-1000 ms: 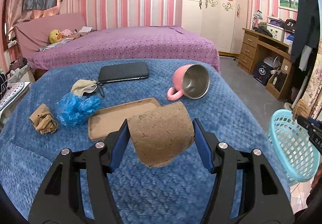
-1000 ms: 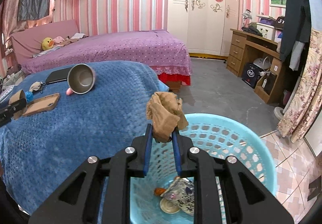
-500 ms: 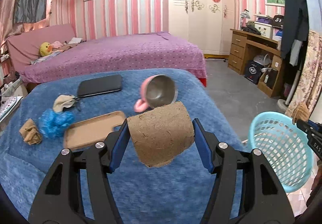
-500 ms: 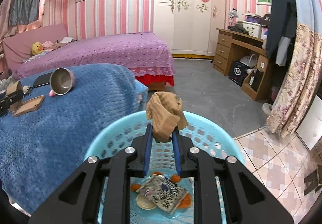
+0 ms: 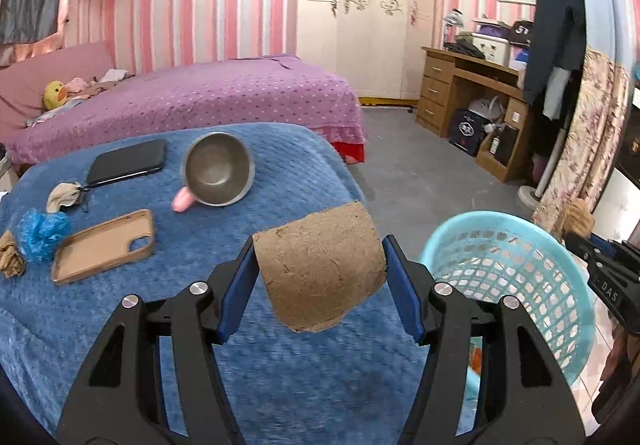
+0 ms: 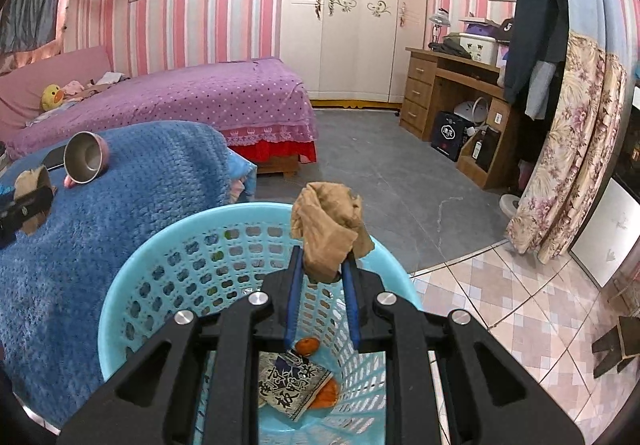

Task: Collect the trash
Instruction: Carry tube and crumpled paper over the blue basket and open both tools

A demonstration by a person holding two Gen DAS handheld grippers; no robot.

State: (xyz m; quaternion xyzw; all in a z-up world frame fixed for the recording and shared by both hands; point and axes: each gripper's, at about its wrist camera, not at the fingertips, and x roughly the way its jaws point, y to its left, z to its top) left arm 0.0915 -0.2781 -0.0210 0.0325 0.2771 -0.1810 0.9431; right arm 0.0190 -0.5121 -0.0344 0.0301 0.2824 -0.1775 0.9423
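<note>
Left wrist view: left gripper (image 5: 320,277) clamps cardboard tube (image 5: 320,269), rough brown, fibrous, above blue blanket (image 5: 120,325).
Right of it: turquoise basket (image 5: 516,265), perforated.
Right wrist view: right gripper (image 6: 322,277) pinches crumpled tan wad (image 6: 328,221) over basket rim; printed wrapper (image 6: 294,385) and orange bits at bottom.
Change: both grippers shifted rightward; basket now larger in view, more directly beneath wad.

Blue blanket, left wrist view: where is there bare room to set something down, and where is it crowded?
The blue blanket is bare near the camera, below the phone case and the pink mug, and along its right edge toward the turquoise basket. The far left is crowded: black phone, blue plastic wad, tan crumpled scraps.
</note>
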